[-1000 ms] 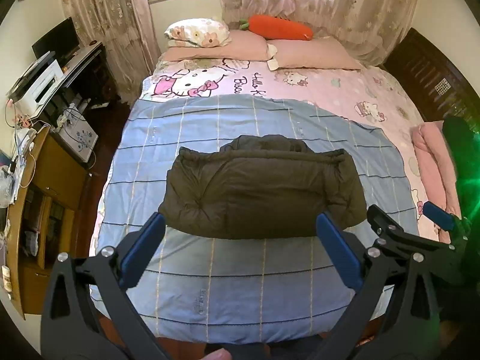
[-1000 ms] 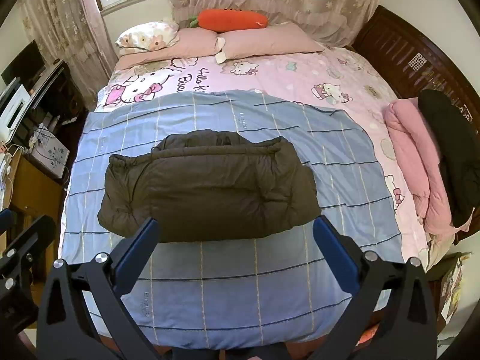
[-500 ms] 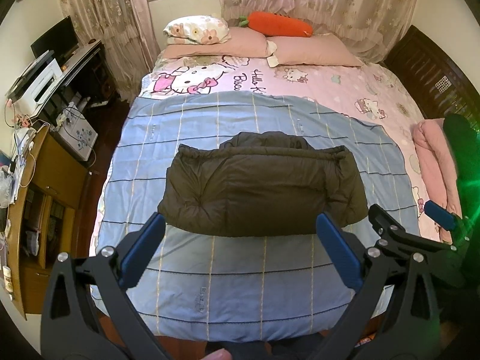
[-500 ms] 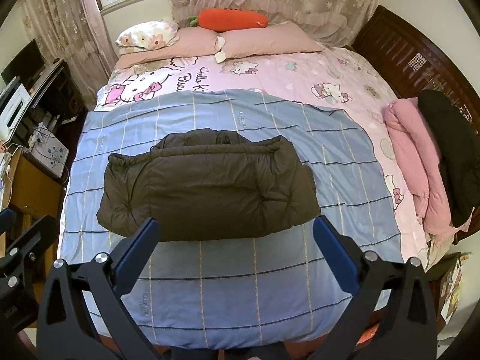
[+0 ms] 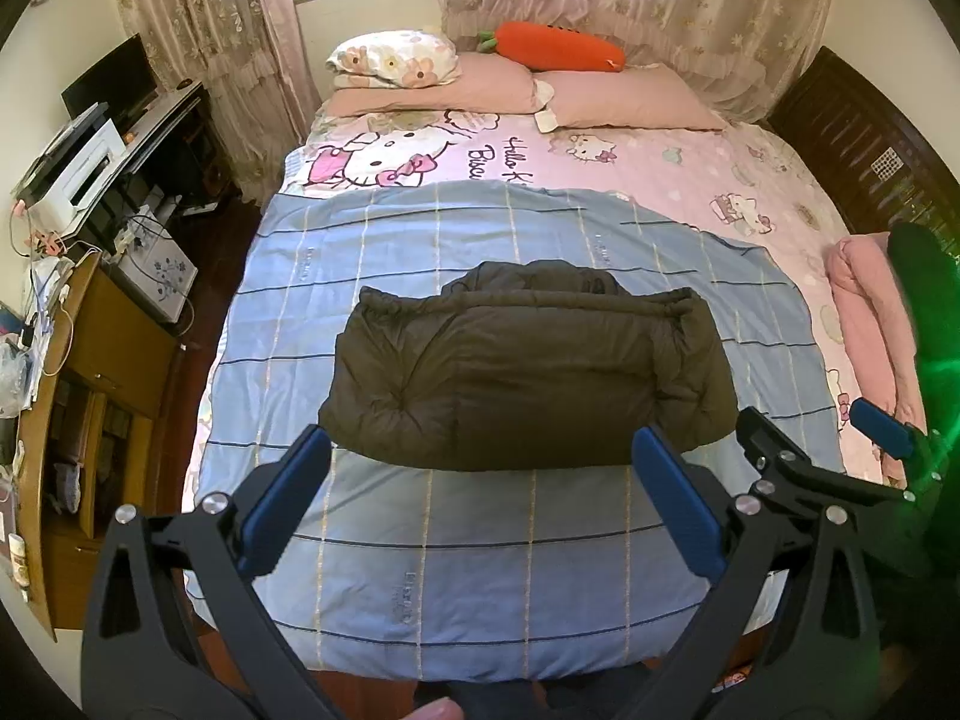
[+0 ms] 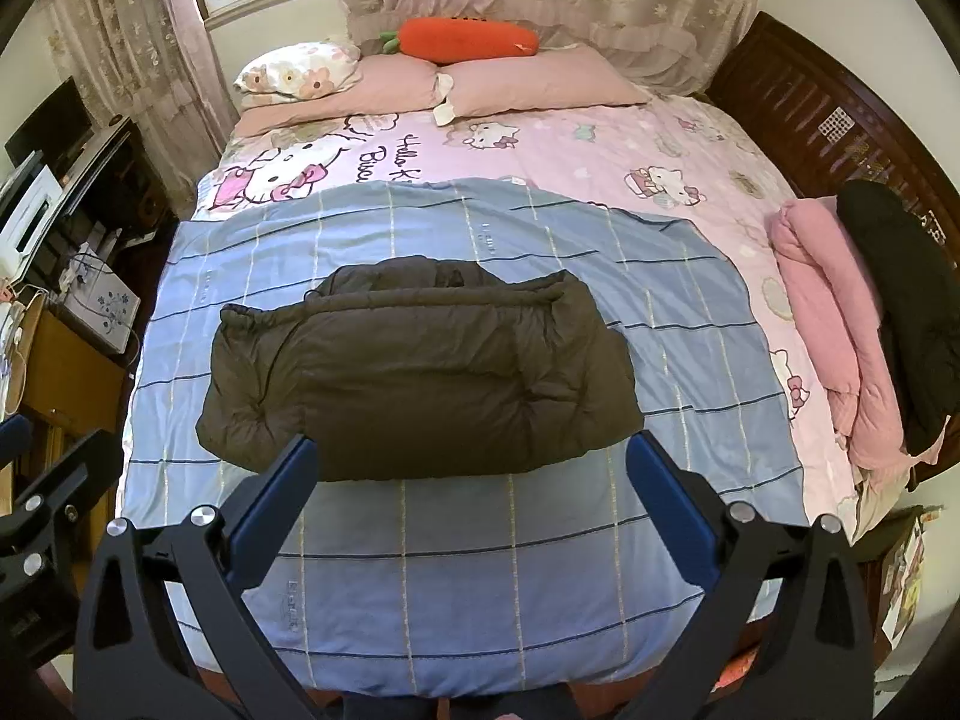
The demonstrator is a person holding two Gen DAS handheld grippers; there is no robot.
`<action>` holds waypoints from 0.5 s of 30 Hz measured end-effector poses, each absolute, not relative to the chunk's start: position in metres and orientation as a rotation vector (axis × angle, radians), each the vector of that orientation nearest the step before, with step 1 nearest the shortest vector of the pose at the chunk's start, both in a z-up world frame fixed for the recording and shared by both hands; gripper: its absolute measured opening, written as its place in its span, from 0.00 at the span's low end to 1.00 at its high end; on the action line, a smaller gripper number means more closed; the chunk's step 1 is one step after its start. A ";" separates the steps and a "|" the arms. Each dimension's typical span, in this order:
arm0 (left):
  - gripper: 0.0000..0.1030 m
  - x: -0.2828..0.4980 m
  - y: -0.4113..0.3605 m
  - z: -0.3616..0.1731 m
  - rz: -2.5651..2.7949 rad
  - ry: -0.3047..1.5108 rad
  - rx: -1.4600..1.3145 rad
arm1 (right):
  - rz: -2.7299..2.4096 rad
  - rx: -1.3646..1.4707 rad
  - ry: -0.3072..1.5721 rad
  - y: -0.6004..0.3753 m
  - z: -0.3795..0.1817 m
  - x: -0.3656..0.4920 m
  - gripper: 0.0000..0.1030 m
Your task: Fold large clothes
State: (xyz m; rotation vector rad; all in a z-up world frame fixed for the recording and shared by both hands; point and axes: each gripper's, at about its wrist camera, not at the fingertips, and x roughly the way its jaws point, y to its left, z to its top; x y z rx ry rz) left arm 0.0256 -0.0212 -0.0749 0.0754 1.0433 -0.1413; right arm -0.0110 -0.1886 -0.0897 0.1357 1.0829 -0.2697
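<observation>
A: What is shown in the left wrist view?

B: The left gripper (image 5: 480,450) is seen with its blue-padded fingers (image 5: 287,501) spread wide, and nothing is held between them. It is held above the near end of the bed. A dark olive puffer jacket (image 5: 528,372), folded into a broad rectangle, is laid on the blue checked blanket (image 5: 480,540), with its near edge just beyond the fingertips. The right gripper (image 5: 840,450) is glimpsed at the right edge, but from this view it cannot be told how far it is spread.

A: And what is seen beyond the jacket?

B: A pink cartoon-print sheet (image 5: 660,168), pink pillows (image 5: 624,102) and an orange carrot plush (image 5: 558,47) are found at the head of the bed.

A: What is shown in the right wrist view?

B: The right gripper (image 6: 471,468) is likewise seen fully parted and empty, with nothing touched. The puffer jacket (image 6: 420,378) is seen lying flat in the middle of the blanket (image 6: 480,588), a little left of centre. A rolled pink garment (image 6: 834,324) and a black garment (image 6: 906,300) are piled together at the right side of the bed.
</observation>
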 end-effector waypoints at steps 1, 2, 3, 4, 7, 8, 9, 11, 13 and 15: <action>0.98 0.025 -0.021 -0.075 -0.141 1.045 0.072 | -0.270 0.135 1.083 -0.186 -0.089 -0.011 0.99; 0.98 0.025 -0.020 -0.075 -0.142 1.045 0.070 | -0.271 0.137 1.082 -0.186 -0.089 -0.012 0.99; 0.98 0.024 -0.018 -0.076 -0.143 1.045 0.067 | -0.270 0.138 1.082 -0.186 -0.089 -0.012 0.99; 0.98 0.023 -0.017 -0.077 -0.144 1.046 0.066 | -0.269 0.137 1.082 -0.185 -0.089 -0.012 0.99; 0.98 0.023 -0.017 -0.077 -0.144 1.045 0.069 | -0.270 0.137 1.081 -0.183 -0.090 -0.012 0.99; 0.98 0.023 -0.016 -0.077 -0.144 1.044 0.070 | -0.270 0.137 1.081 -0.183 -0.090 -0.012 0.99; 0.98 0.023 -0.017 -0.076 -0.144 1.045 0.069 | -0.271 0.138 1.079 -0.182 -0.090 -0.012 0.99; 0.98 0.023 -0.017 -0.076 -0.143 1.045 0.069 | -0.273 0.138 1.078 -0.182 -0.090 -0.012 0.99; 0.98 0.023 -0.017 -0.077 -0.139 1.045 0.067 | -0.268 0.135 1.078 -0.181 -0.090 -0.011 0.99; 0.98 0.024 -0.018 -0.077 -0.139 1.046 0.065 | -0.267 0.134 1.079 -0.182 -0.090 -0.011 0.99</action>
